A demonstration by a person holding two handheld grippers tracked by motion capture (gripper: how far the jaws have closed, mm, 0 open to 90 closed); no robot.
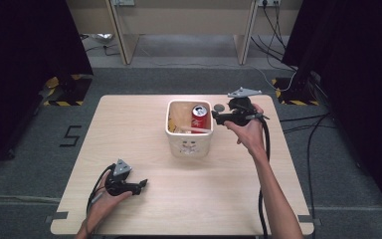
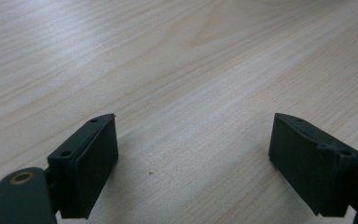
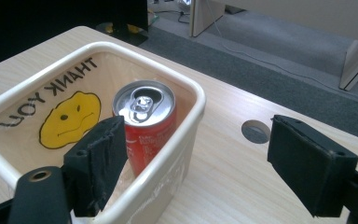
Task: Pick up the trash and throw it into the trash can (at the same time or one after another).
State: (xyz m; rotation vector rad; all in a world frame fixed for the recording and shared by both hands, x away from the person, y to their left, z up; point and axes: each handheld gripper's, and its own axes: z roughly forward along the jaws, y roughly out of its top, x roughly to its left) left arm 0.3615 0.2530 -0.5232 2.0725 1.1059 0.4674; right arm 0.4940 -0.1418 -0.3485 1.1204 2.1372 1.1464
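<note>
Writing inside the cream tub point(image 3: 186, 95) is showing to us as "THANK YOU", the letters appearing mirrored in the right gripper view, with a yellow face point(image 3: 70, 119) drawn beneath the words. We are seeing a red can point(image 3: 144, 116) standing upright in the tub, close to the tub's wall nearest the right tongs point(image 3: 209, 163), its silver top and pull tab facing up; white lettering on the can's side is too hidden to read. The right tongs are hanging just beside that wall, jaws spread wide with nothing between them. On the tub's outer front a small pale print point(image 1: 190, 147) is showing, too faint to read. Well apart from the tub, the left tongs point(image 2: 193, 163) are resting low over the bare worktop point(image 2: 177, 60), jaws wide apart and gripping nothing.
</note>
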